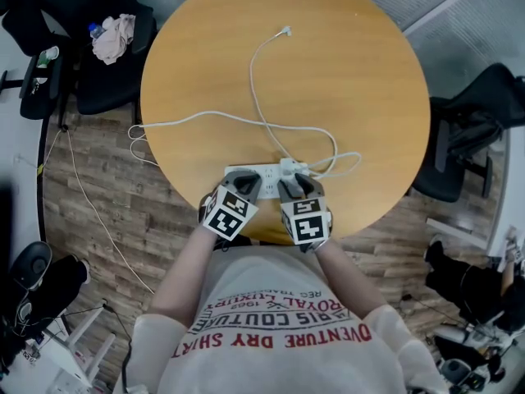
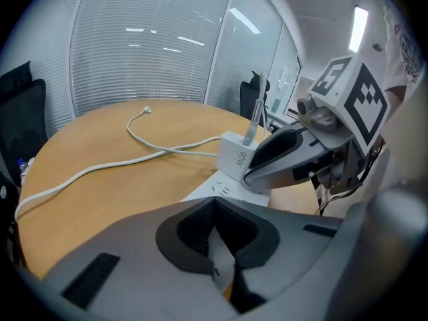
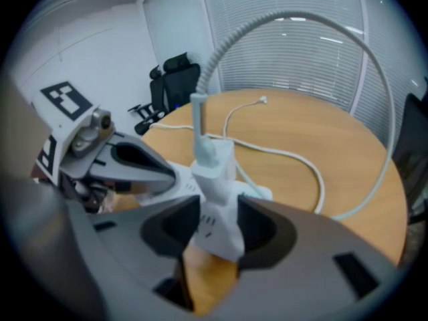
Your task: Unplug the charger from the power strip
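Observation:
A white power strip point(image 1: 246, 173) lies near the front edge of the round wooden table point(image 1: 353, 72). A white charger point(image 1: 289, 167) stands plugged into its right end, and its thin cable point(image 1: 256, 89) runs off across the tabletop. My right gripper point(image 3: 217, 227) points down over the charger point(image 3: 215, 192), which stands between its open jaws; I see no firm press from the pads. My left gripper point(image 2: 224, 249) is shut, its tips down on the strip point(image 2: 217, 189) left of the charger point(image 2: 235, 156). In the head view the left gripper point(image 1: 244, 185) and right gripper point(image 1: 297, 185) sit side by side.
The strip's thick cord point(image 1: 176, 123) crosses to the table's left edge and drops to the wooden floor. A black chair point(image 1: 107, 72) with a cloth point(image 1: 113, 38) on it stands at the left. Another black chair point(image 1: 472, 130) is at the right.

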A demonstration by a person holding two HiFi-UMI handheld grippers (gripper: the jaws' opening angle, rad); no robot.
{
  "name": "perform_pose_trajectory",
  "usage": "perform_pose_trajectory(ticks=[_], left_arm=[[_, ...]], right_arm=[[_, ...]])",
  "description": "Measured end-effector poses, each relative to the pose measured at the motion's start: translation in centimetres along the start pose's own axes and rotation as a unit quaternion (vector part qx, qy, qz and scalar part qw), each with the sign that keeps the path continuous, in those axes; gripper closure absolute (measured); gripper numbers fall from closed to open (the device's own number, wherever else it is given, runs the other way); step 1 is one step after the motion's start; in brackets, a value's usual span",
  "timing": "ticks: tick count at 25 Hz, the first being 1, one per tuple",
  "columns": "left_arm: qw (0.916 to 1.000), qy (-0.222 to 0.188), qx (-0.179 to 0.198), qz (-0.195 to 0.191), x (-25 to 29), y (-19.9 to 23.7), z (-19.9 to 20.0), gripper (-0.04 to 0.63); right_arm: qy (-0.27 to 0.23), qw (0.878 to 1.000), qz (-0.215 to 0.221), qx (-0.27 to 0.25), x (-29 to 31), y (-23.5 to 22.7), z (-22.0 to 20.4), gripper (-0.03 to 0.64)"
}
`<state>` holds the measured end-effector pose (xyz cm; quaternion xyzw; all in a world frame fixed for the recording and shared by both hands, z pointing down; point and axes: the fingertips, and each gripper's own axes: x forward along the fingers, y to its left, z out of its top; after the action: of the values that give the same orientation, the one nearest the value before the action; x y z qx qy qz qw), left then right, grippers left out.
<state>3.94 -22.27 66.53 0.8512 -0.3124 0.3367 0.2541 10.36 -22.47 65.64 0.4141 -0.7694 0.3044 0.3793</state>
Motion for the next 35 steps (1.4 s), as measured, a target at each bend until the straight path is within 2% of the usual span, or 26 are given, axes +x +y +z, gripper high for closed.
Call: perform_pose_trajectory(ticks=[5, 14, 19, 29, 35], left_arm=[[1.0000, 0.000, -0.002, -0.004, -0.1, -0.1, 0.0, 0.561], [0.9999, 0.004, -0.009, -0.012, 0.0, -0.1, -0.1, 0.561], [0.9999, 0.003, -0.008, -0.009, -0.1, 0.0, 0.0, 0.561], [0.9998, -0.004, -0.019, -0.004, 0.0, 0.3, 0.6, 0.561], [1.0000, 0.002, -0.004, 0.003, 0.4, 0.0, 0.3, 0.561]], right_arm=[[0.002, 1.000, -0.010, -0.004, 0.9, 0.5, 1.0, 0.434], [0.012, 0.997, -0.064, 0.037, 1.6, -0.3, 1.5, 0.430], [0.003, 0.997, -0.072, 0.039, 1.6, -0.2, 1.5, 0.449], [0.022, 0.994, -0.087, 0.060, 1.0, -0.4, 1.2, 0.456], [0.021, 0.993, -0.098, 0.062, 0.7, -0.5, 0.6, 0.456]])
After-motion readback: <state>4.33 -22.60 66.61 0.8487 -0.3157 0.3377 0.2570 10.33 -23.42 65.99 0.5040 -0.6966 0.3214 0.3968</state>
